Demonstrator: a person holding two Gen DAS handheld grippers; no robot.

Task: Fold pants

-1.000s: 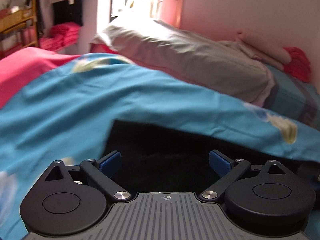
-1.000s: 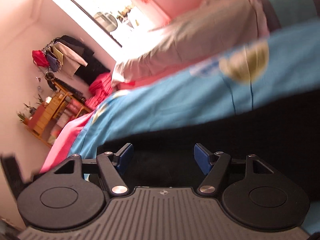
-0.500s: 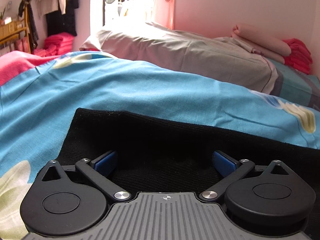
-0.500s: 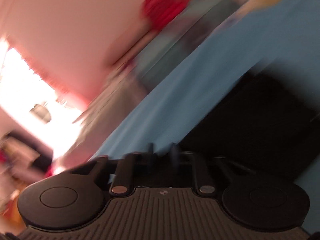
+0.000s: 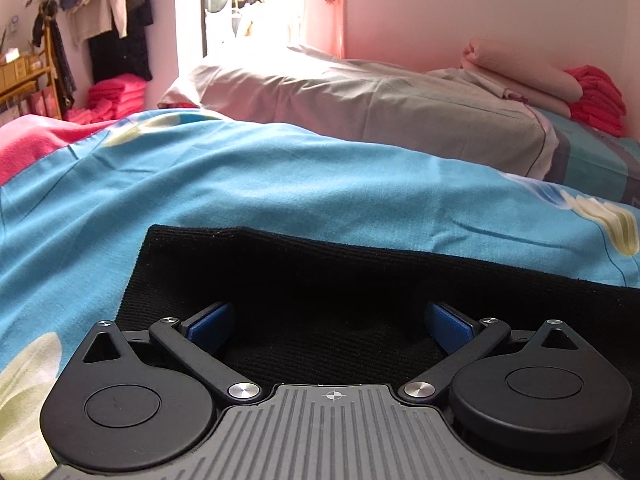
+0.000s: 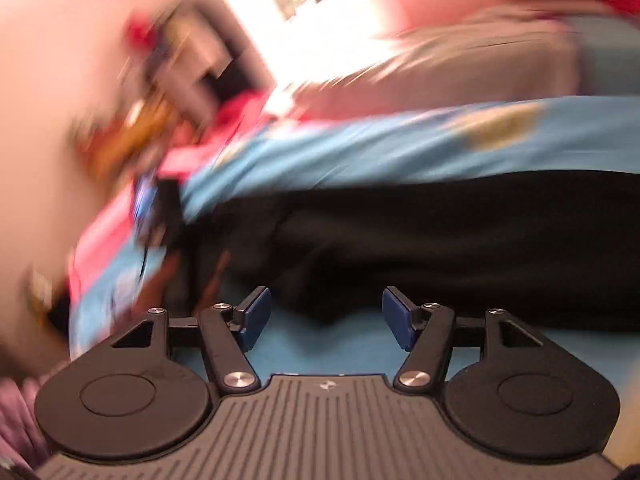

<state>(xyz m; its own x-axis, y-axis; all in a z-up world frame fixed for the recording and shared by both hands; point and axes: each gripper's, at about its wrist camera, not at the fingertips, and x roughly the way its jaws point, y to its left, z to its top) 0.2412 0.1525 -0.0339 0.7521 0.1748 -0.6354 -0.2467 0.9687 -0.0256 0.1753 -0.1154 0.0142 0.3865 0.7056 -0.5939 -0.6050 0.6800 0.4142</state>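
Observation:
Black pants [image 5: 320,280] lie flat on a blue bedsheet [image 5: 280,184]. In the left wrist view my left gripper [image 5: 330,326] is open, low over the pants, with its blue pads over the black cloth near the far left corner. In the blurred right wrist view the pants [image 6: 420,240] lie as a dark band across the sheet [image 6: 360,152]. My right gripper [image 6: 326,314] is open and empty, its pads just short of the pants' near edge, over blue sheet.
A grey pillow [image 5: 380,100] and folded pink and red cloths [image 5: 560,84] lie at the bed's far side by the wall. A pink blanket [image 5: 24,144], a wooden shelf [image 5: 28,80] and hanging clothes [image 5: 112,12] are at the left.
The left gripper has drawn back slightly, showing more of the flat pants. The right gripper swung fast, closed briefly half a second ago, and is open now at the pants' near edge.

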